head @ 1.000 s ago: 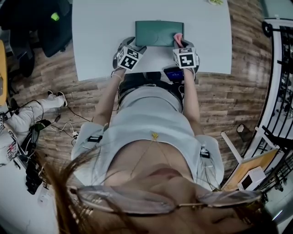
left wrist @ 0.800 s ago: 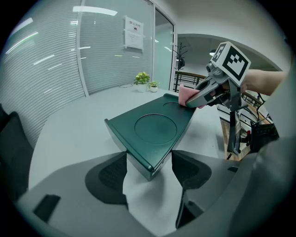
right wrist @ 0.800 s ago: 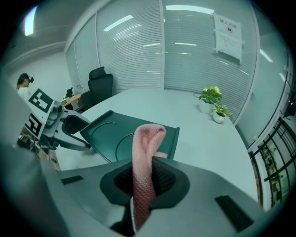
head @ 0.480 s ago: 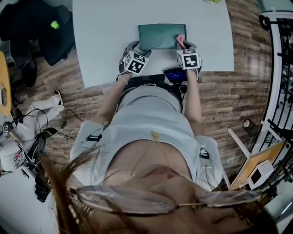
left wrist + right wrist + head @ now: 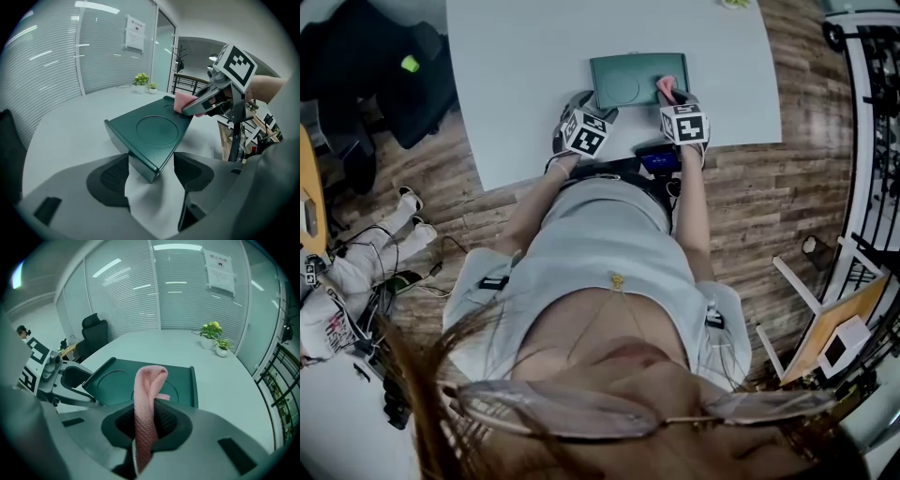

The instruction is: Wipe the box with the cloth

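A dark green box with a round recess in its lid lies flat on the white table, near the front edge. My left gripper brackets the box's near left corner, with the jaws against its two sides. My right gripper is shut on a pink knitted cloth, which stands up out of the jaws and folds over at the top. The cloth rests at the box's right end. In the left gripper view the right gripper presses the cloth onto the far corner.
Two small potted plants stand at the far table edge by a glass wall. A black office chair sits beyond the table's left side. A metal railing runs at the right, and cables lie on the wood floor at the left.
The head view has shifted a little. My left gripper has closed in on the box's near left corner. The cloth stays at the box's right end.
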Motion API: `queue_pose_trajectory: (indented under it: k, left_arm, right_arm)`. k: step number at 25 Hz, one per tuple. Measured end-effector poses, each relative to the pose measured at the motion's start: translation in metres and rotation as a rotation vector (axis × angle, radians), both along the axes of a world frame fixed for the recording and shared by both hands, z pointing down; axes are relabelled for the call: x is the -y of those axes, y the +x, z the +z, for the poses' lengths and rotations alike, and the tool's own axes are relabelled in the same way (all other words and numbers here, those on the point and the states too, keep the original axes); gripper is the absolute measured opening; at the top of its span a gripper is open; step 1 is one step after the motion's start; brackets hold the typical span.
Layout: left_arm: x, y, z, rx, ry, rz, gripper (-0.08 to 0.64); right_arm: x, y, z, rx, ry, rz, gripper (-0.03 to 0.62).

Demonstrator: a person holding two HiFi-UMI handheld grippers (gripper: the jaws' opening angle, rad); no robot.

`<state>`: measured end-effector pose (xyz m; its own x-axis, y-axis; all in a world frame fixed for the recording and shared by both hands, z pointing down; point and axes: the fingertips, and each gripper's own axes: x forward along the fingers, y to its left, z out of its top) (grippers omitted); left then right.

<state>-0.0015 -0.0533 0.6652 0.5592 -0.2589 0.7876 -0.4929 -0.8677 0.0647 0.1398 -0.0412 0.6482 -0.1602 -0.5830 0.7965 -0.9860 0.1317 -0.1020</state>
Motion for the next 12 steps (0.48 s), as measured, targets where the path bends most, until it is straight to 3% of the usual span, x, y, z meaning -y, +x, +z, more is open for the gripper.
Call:
queue_pose_trajectory:
  k: [12]
  left_arm:
    - [-0.001,0.002,-0.002,-0.01,-0.011,0.038,0.318]
  right_arm:
    - [0.001,-0.018,-0.001,-0.023,0.004,-0.005,0.04]
